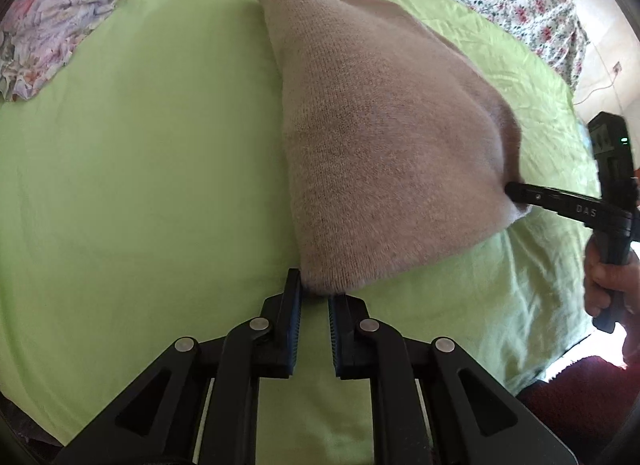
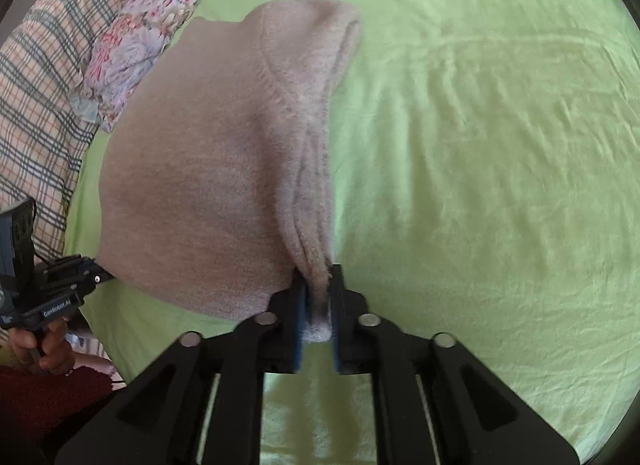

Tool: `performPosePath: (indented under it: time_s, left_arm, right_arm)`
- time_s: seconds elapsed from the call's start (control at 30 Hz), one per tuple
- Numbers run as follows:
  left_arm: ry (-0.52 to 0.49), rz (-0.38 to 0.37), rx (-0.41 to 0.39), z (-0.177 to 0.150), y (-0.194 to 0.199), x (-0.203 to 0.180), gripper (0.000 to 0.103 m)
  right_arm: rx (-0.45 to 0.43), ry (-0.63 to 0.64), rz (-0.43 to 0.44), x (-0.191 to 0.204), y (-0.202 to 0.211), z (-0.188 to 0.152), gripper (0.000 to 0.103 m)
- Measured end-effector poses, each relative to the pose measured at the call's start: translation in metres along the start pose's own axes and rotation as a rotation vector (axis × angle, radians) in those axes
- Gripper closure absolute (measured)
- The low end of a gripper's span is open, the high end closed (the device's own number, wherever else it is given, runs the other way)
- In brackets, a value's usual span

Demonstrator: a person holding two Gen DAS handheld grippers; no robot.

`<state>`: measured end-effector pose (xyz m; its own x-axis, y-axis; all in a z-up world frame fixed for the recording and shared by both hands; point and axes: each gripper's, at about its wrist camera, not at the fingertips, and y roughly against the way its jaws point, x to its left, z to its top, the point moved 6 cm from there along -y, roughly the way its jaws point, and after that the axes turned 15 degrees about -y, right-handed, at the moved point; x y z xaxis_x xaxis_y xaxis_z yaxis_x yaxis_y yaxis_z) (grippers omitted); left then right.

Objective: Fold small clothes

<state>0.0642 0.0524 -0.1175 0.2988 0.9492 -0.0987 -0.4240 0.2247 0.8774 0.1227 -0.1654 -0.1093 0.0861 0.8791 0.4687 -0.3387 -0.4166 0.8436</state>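
Green sheet (image 1: pixel 140 185) covers the bed; floral bedding (image 1: pixel 60 17) at its far edge. Beige knit garment (image 1: pixel 380 125) lifted off the sheet between my grippers. Left gripper (image 1: pixel 314 297): jaws slightly apart, corner at the tips, grip uncertain. Right gripper (image 2: pixel 320 305): jaws clamped on bunched edge.

garment (image 1: pixel 372 137) on sheet (image 1: pixel 140 169) | left tongs (image 1: pixel 314 297) at near corner | right tongs (image 2: pixel 319 301) at right corner

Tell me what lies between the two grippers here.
The beige knit garment spans it, lifted off the green sheet, pinched by the left gripper and right gripper; both views show this.
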Motion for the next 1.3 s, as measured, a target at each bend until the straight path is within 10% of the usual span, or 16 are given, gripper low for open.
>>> performPosePath:
  time_s: [0.33,0.6,0.7,0.77,0.87,0.97,1.3]
  left_arm:
    - [-0.045,-0.057,-0.143,0.032,0.068,0.009,0.060]
    - [-0.076,-0.100,-0.212,0.108,0.050,0.002,0.060]
    - [-0.083,-0.133,-0.200,0.123,0.037,-0.004,0.062]
    - [-0.097,-0.147,-0.182,0.127,0.026,-0.007,0.062]
    - [-0.083,-0.113,-0.139,0.130,0.006,0.001,0.072]
    - [-0.059,-0.126,-0.112,0.130,-0.009,0.008,0.088]
    - [-0.062,-0.093,-0.086,0.133,-0.033,0.009,0.095]
  right_arm:
    - [-0.100,-0.087,0.102,0.005,0.053,0.035,0.071]
    - [-0.058,-0.089,0.129,0.038,0.005,0.094,0.056]
    - [0.001,-0.124,0.171,0.033,-0.012,0.100,0.057]
    - [-0.004,-0.119,0.155,0.034,-0.013,0.104,0.084]
    - [-0.068,-0.111,0.135,0.035,0.000,0.110,0.094]
    - [-0.056,-0.093,0.056,0.030,-0.017,0.111,0.094]
    - [-0.071,-0.086,0.019,0.025,-0.028,0.118,0.092]
